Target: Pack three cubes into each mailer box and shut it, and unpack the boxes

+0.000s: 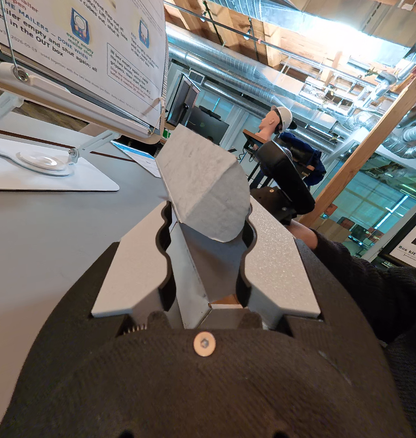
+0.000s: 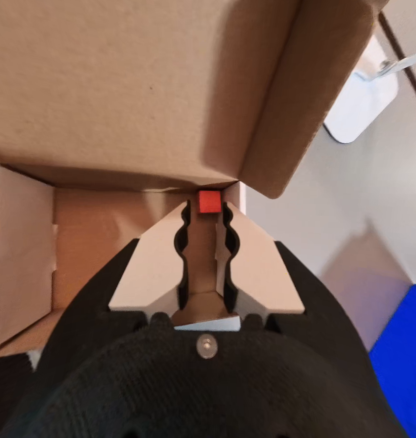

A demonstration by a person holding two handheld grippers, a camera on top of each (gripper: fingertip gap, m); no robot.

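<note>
Inside the mailer [image 2: 131, 94], against its back wall near the right corner, sits one red cube [image 2: 209, 201]. No other cube shows on the brown floor, though the right gripper [image 2: 205, 208] hides part of it. That gripper reaches down into the mailer with its fingers [image 2: 154, 260] parted, one tip on each side of the cube and neither clearly touching it; the picture is blurred here, so contact cannot be settled. The mailer's lid stands raised behind the cube, and its side flap [image 2: 285, 118] hangs out past the right wall, over the table [image 2: 320, 213]. Right of the mailer and nearer the camera lies something blue [image 2: 403, 355], cut by the frame edge.

The left gripper [image 1: 207, 213] holds a white cardboard flap [image 1: 202, 189] of the mailer: a folded, round-edged panel stands up between its fingers [image 1: 136, 272], which press it from both sides. Beyond the mailer, on the table, stands a white stand [image 1: 48, 170] bearing a printed instruction sheet [image 1: 95, 47], and a second printed paper [image 1: 143, 161] lies flat behind the flap. The right wall and back wall hem the cube in closely; left of it the mailer floor lies open. A dark sleeve [image 1: 368, 284] enters at the right of the left wrist view.
</note>
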